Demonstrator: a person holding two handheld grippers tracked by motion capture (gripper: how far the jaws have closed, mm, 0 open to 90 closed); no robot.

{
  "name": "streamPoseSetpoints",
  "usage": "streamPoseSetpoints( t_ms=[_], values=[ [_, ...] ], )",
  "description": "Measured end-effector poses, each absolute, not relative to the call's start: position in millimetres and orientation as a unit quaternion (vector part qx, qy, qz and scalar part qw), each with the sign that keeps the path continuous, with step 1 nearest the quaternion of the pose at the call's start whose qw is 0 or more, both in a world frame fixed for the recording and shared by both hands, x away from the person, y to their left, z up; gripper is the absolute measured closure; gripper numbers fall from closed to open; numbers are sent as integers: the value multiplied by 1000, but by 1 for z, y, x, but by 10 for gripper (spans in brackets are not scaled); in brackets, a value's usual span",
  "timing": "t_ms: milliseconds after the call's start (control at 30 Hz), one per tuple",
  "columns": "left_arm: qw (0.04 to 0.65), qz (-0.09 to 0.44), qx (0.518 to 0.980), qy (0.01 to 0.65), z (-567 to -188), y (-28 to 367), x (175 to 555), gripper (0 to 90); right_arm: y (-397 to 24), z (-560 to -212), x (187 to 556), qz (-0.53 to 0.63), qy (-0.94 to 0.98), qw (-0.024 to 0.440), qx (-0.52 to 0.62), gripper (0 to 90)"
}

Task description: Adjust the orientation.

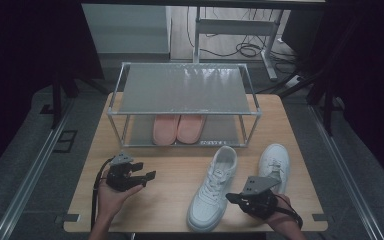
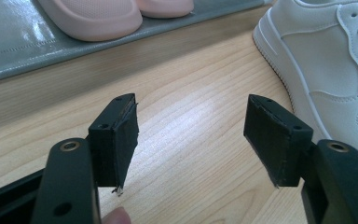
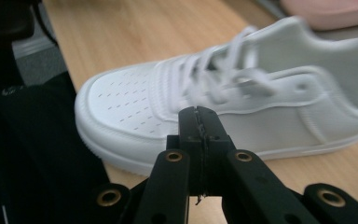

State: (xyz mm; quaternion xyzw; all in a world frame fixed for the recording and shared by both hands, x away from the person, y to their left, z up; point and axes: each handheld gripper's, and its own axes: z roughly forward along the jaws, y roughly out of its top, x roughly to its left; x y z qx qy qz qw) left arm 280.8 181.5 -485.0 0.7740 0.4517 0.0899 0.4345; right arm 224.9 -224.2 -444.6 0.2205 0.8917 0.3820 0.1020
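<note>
Two claws are in my hands. My right claw [image 3: 199,122] is clenched on nothing, its jaws pressed together just short of the near white sneaker's [image 3: 223,93] side. The other sneaker [image 1: 274,164] lies beyond it, the rack [image 1: 185,90] with pink slippers [image 1: 178,128] farther ahead. My left claw [image 2: 193,135] stands released over bare bench [image 2: 186,107]. I judge I'm approaching a pickup; next I must open the right claw and take the sneaker's collar.

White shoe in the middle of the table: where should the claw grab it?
Best bet: pinch the collar of the white shoe at its heel end, coming down from above. The opening faces up and its rim looks thin enough to fit between the jaws; the toe is wide and rounded.
</note>
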Motion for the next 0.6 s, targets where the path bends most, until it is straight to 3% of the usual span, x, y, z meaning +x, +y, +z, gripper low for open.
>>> streamPoseSetpoints(
  t_ms=[600],
  values=[
    [433, 90, 778, 447, -487, 180, 281, 355, -191, -472, 218, 308, 931, 75, 180, 900]
  ],
)
